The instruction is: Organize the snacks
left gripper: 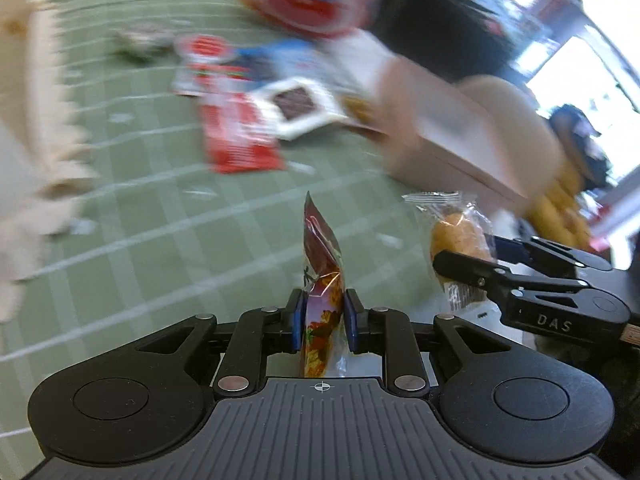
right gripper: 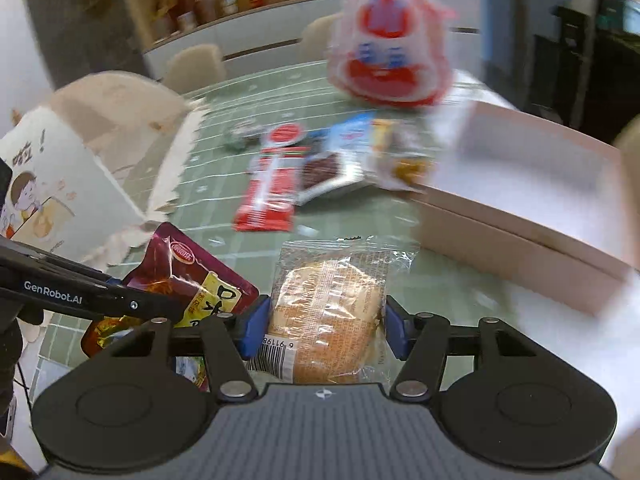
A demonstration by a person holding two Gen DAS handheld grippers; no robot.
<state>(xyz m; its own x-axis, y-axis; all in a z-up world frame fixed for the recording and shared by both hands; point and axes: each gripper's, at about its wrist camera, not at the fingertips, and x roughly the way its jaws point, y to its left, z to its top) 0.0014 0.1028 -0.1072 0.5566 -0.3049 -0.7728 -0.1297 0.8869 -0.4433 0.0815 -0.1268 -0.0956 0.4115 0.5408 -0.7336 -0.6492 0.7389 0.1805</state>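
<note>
While the left claw [left gripper: 323,316] pinches a maroon snack pouch [left gripper: 322,264] edge-on and the right claw [right gripper: 323,326] clamps a wrapped bun [right gripper: 328,312], both packets hang above the worktop [left gripper: 160,220], apparently for transfer toward the pink box [right gripper: 532,184].

Left claw [left gripper: 322,316]: matt black plastic arms, bright metal rivets, blue pads, ribbed grey housing. Maroon snack pouch [left gripper: 322,276]: glossy, crinkled foil-like film. Bread packet [right gripper: 328,312], lower centre of right wrist view: clear shiny plastic wrap, printed. Tabletop [left gripper: 168,216]: matt green covering with white lines. Pink box [right gripper: 520,200]: smooth matt cardboard. Paper bag [right gripper: 60,184], left: matt, printed.
</note>
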